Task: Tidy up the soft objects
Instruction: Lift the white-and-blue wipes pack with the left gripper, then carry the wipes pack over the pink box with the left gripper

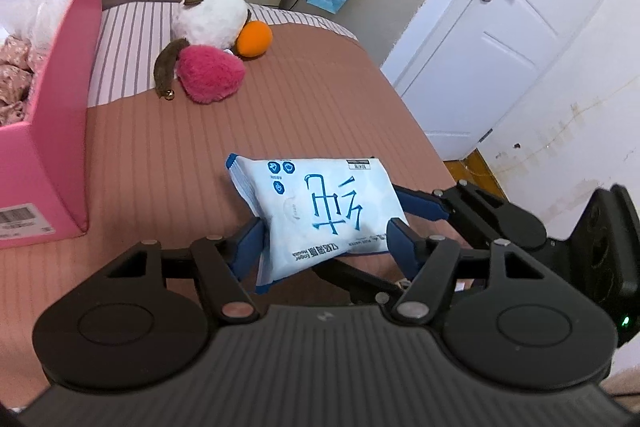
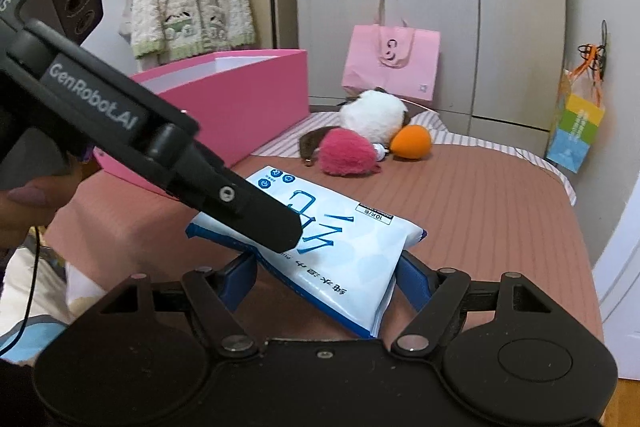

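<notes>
above the bed (image 1: 280, 131), both sets of jaws clamped on the wipes pack (image 1: 320, 207): left gripper (image 1: 326, 239) and right gripper (image 2: 326, 275). best kept level and squeezed lightly, then carried to the pink box (image 1: 56, 75).

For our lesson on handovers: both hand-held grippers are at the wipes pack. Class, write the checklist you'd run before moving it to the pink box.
1. Left hand-held gripper closed on wipes pack: ok.
2. Right hand-held gripper closed on the pack too: ok.
3. Pack lifted off the bed: cannot tell.
4. Pink box open on top: ok.
5. Room left inside the box: cannot tell.
6. Plush toy out of the path: ok.
</notes>
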Demonstrator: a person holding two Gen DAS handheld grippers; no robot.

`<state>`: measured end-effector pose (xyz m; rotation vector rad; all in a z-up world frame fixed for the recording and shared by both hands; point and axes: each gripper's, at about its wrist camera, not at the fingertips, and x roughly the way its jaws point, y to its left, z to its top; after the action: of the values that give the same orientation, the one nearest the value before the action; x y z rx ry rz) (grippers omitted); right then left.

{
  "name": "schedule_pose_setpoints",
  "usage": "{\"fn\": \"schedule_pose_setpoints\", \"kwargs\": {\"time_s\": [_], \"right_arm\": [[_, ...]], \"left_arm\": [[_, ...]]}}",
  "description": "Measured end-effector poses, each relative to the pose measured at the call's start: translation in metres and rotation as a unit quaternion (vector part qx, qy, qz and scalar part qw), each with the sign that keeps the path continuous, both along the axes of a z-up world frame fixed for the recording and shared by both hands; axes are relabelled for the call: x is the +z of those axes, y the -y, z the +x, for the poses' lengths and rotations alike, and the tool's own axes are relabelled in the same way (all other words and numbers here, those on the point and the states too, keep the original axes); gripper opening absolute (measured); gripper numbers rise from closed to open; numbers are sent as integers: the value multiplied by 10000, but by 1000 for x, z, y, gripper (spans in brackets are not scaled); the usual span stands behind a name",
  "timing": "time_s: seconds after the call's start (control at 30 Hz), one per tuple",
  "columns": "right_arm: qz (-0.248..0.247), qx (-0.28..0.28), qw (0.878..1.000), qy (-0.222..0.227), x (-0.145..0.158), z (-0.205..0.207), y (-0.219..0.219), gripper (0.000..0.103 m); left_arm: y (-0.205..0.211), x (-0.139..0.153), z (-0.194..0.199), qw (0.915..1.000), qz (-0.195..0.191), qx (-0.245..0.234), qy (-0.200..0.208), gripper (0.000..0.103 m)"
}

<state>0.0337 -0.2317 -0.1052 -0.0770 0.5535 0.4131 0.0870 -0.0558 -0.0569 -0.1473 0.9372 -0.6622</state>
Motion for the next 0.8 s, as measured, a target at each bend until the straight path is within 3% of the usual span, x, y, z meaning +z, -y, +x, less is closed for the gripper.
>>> {"fn": "schedule_pose_setpoints", "kwargs": {"time_s": [0.37,0.8], "right_arm": [[-183,543,9982,-180,35,-11,-32,79],[-207,1379,9902,-91,79,-28,-100,79]], "left_arm": [[-30,27,-33,9994,346,9,84,66],[-104,75,-71,9967,555,561,200,66]]}}
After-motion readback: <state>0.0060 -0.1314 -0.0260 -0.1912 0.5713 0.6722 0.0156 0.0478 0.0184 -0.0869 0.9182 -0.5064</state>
